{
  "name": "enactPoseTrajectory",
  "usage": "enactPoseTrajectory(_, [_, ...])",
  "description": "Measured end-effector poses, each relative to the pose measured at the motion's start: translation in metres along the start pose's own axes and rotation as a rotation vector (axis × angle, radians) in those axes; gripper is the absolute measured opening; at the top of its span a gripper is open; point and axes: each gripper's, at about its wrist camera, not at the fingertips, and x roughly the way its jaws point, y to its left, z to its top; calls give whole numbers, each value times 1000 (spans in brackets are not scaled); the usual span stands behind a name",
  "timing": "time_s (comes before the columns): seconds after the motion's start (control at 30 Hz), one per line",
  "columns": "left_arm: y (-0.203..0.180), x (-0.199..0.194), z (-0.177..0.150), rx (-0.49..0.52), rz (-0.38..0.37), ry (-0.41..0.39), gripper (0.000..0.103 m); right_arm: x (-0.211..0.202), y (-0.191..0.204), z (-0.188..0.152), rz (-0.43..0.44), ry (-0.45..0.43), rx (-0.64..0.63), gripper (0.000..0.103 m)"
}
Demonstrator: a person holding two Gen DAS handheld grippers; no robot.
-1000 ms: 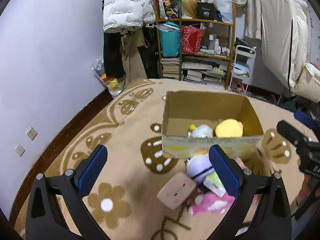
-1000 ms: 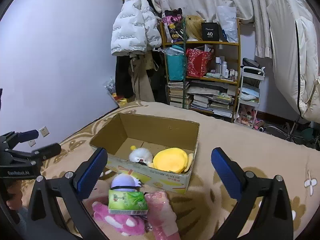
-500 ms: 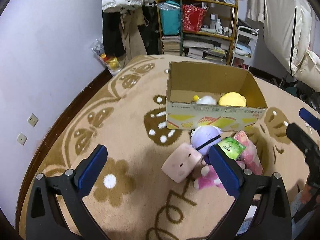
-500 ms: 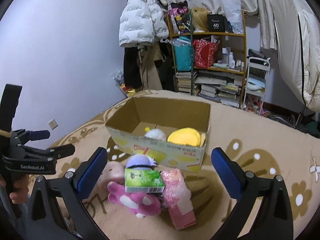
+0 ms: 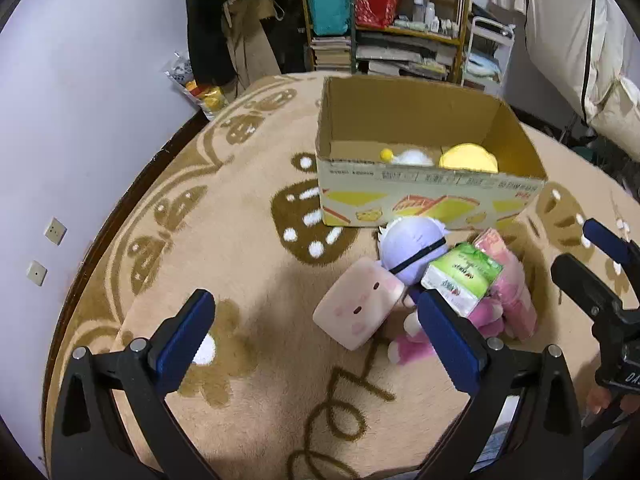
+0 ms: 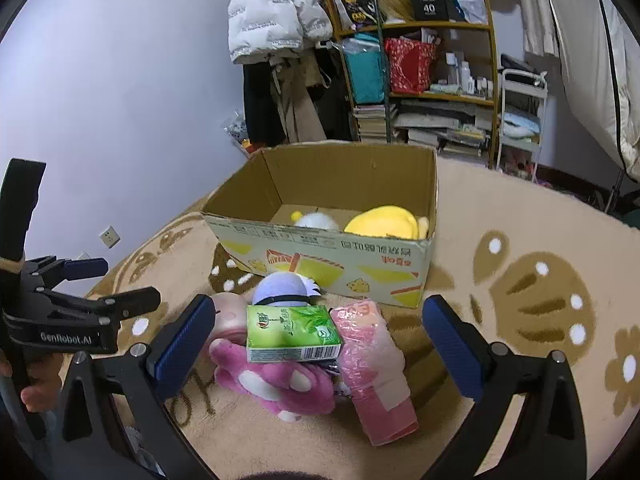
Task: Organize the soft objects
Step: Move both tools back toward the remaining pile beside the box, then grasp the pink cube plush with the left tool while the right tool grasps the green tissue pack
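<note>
An open cardboard box (image 5: 432,196) (image 6: 340,264) stands on the carpet and holds a yellow plush (image 5: 468,157) (image 6: 382,222) and a white plush (image 5: 412,157) (image 6: 318,221). In front of it lies a pile: a pink block plush (image 5: 358,308), a lavender round plush (image 5: 412,246) (image 6: 286,288), a green tissue pack (image 5: 462,276) (image 6: 292,332), a magenta plush (image 6: 276,384) and a pink wrapped pack (image 6: 376,368). My left gripper (image 5: 320,344) is open and empty above the carpet, short of the pile. My right gripper (image 6: 320,340) is open and empty, with the pile between its fingers' line of sight.
A beige patterned carpet (image 5: 224,240) covers the floor. A shelf unit (image 6: 420,80) with books and bags and hanging coats (image 6: 272,20) stand at the back wall. The purple wall (image 5: 80,100) is on the left. A white trolley (image 6: 520,120) is beside the shelf.
Both grippers have tilted down and drawn nearer to the pile in front of the box. The objects have not moved. Both stay open.
</note>
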Motion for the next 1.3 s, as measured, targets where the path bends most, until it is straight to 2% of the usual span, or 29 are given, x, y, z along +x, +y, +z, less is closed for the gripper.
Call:
enactPoseTrajectory(0.5, [-16, 41, 0, 66, -15, 100, 100, 39, 2, -4, 16, 73, -5, 103])
enactPoseTrajectory(0.93, [-17, 78, 3, 77, -81, 200, 101, 64, 7, -9, 59, 125, -14, 103])
enactPoseTrajectory(1.27, [-12, 101, 3, 27, -112, 254, 100, 77, 0, -16, 114, 173, 53, 103])
enactPoseTrajectory(1.3, [-12, 102, 3, 23, -113, 258, 100, 78, -1, -17, 116, 179, 60, 101])
